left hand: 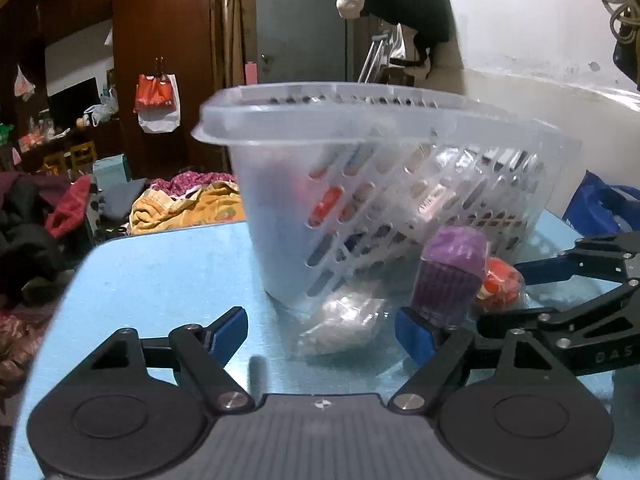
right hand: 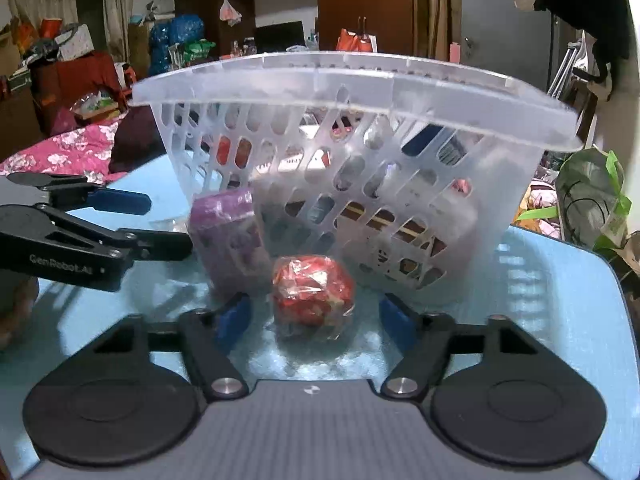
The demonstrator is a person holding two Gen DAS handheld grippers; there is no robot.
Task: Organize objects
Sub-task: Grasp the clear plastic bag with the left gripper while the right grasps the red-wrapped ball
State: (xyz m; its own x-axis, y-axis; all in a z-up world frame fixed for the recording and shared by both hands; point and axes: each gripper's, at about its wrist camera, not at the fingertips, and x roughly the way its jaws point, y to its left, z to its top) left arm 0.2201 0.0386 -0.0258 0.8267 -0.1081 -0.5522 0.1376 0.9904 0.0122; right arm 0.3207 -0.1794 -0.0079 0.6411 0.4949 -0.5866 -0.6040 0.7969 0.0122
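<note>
A clear plastic basket (left hand: 400, 128) (right hand: 360, 84) with several packets inside stands on the blue table (left hand: 160, 272) (right hand: 560, 280). In front of it lie a clear plastic packet (left hand: 344, 320), a purple wrapped box (left hand: 452, 272) (right hand: 228, 236) and a red wrapped packet (left hand: 500, 284) (right hand: 312, 292). My left gripper (left hand: 320, 328) is open, its jaws on either side of the clear packet, apart from it. My right gripper (right hand: 314, 316) is open around the red packet, not closed on it. Each gripper shows in the other's view: the right (left hand: 580, 280) and the left (right hand: 100, 220).
Beyond the table's far edge lie heaps of clothes (left hand: 188, 204) (right hand: 72, 152). A blue bag (left hand: 600, 204) sits at the right. A green-strapped bag (right hand: 592, 204) stands beside the table. Wooden wardrobes (left hand: 160, 40) and a white wall (left hand: 540, 20) are behind.
</note>
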